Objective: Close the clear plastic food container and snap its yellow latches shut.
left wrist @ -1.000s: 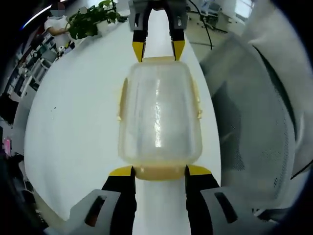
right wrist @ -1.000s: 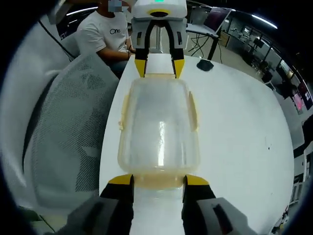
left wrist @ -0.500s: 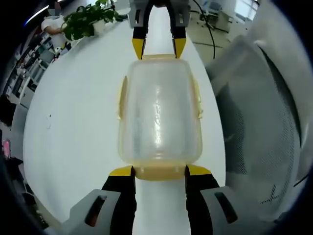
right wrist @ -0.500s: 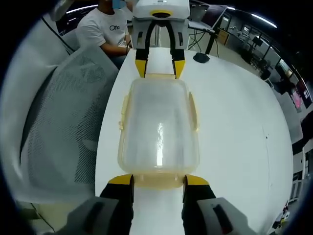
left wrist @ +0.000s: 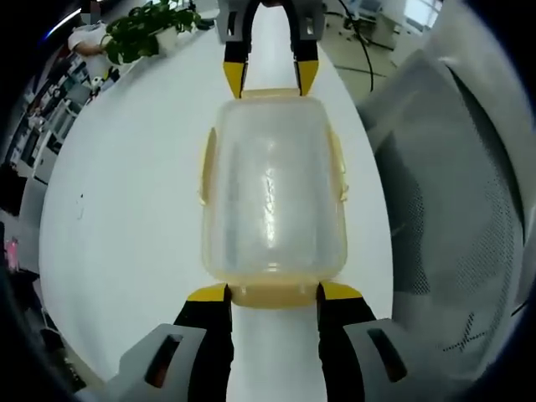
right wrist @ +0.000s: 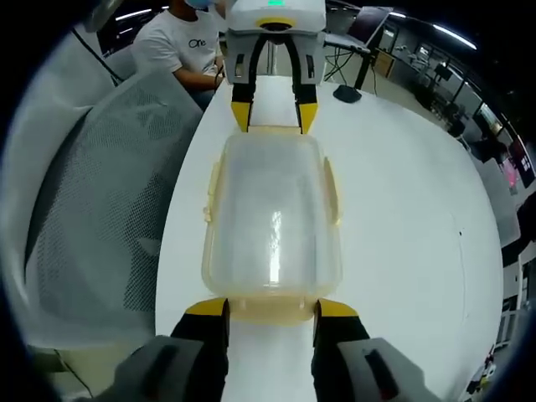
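Clear food container (left wrist: 272,188), lid on, centre frame on white worktop (left wrist: 126,209). My left gripper (left wrist: 272,292) and right gripper (right wrist: 261,308): jaws spread, flanking its yellow end latches (left wrist: 272,294) at opposite ends.

On the white desk (left wrist: 126,218) lies the clear container (left wrist: 272,188), lid on, yellow latches along its sides. The left tool (left wrist: 274,293) has its yellow tips at the near end latch (left wrist: 274,295), jaws parted. The right tool (left wrist: 270,77) meets the far end. A mesh chair (left wrist: 452,193) stands right, a potted plant (left wrist: 146,25) far left.
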`<state>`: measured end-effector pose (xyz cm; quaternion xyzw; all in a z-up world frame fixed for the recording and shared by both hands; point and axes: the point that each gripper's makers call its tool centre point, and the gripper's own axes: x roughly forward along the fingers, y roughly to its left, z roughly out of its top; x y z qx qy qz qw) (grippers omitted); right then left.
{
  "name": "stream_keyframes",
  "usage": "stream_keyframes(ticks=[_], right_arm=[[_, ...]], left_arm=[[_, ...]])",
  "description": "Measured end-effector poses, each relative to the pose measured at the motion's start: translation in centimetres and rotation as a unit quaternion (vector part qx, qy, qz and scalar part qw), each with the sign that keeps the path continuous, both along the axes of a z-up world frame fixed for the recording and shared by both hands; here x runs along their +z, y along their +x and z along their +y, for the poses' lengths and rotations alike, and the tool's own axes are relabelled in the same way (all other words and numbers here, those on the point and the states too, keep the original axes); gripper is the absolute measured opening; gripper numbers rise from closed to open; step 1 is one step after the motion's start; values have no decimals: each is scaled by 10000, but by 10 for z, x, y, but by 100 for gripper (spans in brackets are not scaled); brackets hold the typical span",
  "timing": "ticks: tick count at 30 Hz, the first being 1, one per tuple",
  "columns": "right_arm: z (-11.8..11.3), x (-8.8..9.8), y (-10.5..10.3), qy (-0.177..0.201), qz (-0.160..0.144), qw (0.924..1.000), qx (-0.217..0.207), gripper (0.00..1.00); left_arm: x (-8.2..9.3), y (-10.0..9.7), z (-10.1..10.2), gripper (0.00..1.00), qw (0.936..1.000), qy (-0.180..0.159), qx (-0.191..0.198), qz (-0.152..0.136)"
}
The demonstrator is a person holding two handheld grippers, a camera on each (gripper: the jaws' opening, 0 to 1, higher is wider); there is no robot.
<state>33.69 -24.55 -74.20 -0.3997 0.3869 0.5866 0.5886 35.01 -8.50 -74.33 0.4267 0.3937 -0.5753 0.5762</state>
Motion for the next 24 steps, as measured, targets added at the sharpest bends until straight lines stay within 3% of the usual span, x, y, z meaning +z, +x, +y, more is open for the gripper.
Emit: stream_keyframes(ticks=[10,17,19,21,24], right_arm=[[-1,-4,-1,15,8,10000,-40,37],[-3,-6,3,-163,-155,9997,-13,38],[-6,-7,2,-228,-201,9995,20,47],[-10,-7,3,-252,-220,9994,-49,52],[-14,0,4,-60,-147,9994,-301,45]], left_arm=[[-3,2,1,37,10000,-29,-23,19],[-5,1,1,39,10000,-61,-1,-61],[-5,7,3,49,9996,-80,46,-249],[-6,5,6,56,9997,-96,169,-133],[0,2,7,53,9990,-296,340,-16]])
